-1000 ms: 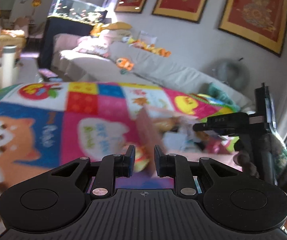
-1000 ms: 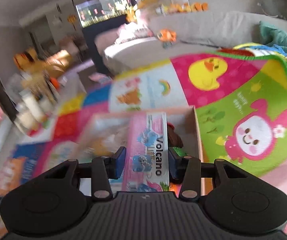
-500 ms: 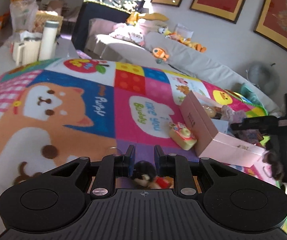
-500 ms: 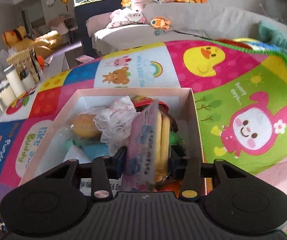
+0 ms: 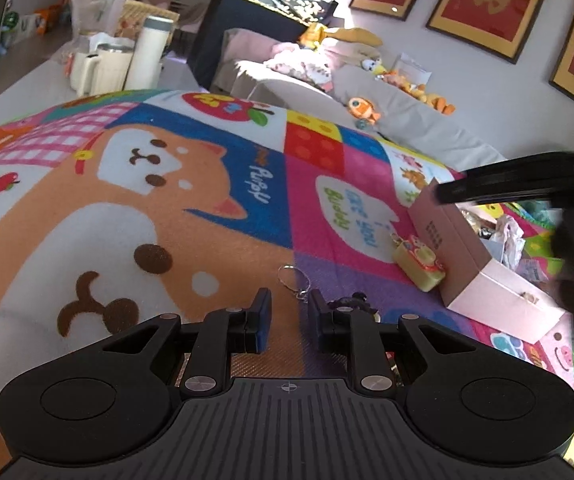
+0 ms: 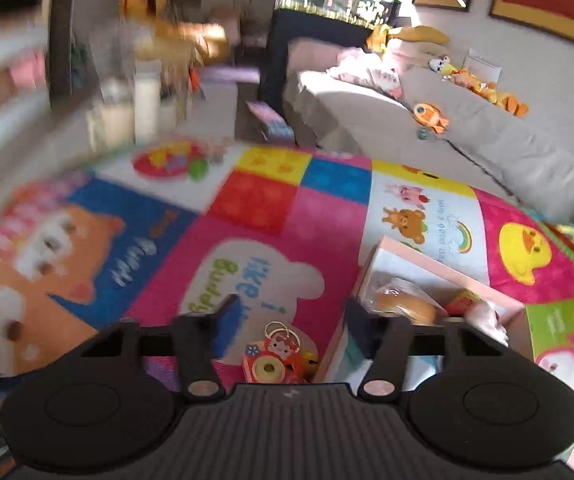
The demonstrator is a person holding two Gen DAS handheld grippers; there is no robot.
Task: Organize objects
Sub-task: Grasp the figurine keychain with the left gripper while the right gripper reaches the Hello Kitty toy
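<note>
The pink box [image 6: 439, 276] on the play mat [image 5: 207, 208] already holds several items, while 2 remain outside: the toy camera [image 6: 273, 360] beside it and a keychain figure [image 5: 353, 302], with right gripper [image 6: 291, 320] jaws empty, just narrowing, and left gripper [image 5: 289, 316] jaws shut, empty.

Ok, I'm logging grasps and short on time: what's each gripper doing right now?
Left gripper: closed, holding nothing.
Right gripper: open, empty; its fingers have just been closing a little.
</note>
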